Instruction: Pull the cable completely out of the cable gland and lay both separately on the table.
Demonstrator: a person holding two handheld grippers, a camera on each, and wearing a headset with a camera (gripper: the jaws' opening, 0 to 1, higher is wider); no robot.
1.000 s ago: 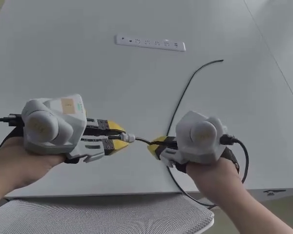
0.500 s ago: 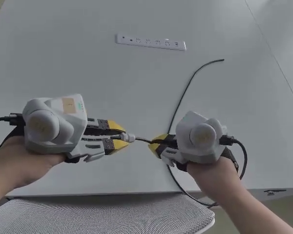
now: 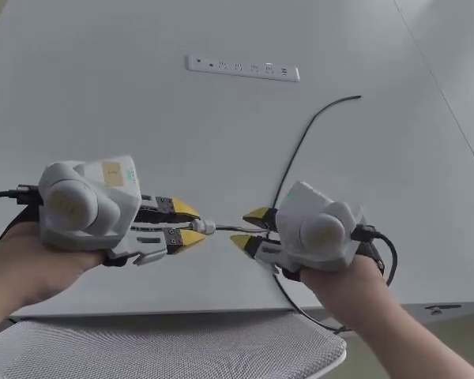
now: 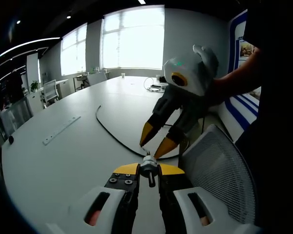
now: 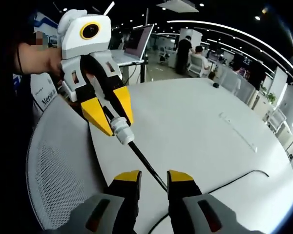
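A white power strip [image 3: 242, 69] lies flat at the upper centre of the head view. A grey mesh chair [image 3: 166, 347] runs along the bottom edge.

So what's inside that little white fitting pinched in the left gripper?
A black cable enters the white cable gland held by the left gripper. How far it reaches inside is hidden by the gland's body and the jaws.

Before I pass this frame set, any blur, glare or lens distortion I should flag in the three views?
Head view: even soft light, faint shadows on the table, slight motion blur on the left gripper. Left gripper view: windows blown out, fisheye bend, cable gland near the lens a bit soft. Right gripper view: table edge curved by the fisheye, gland and cable sharp.
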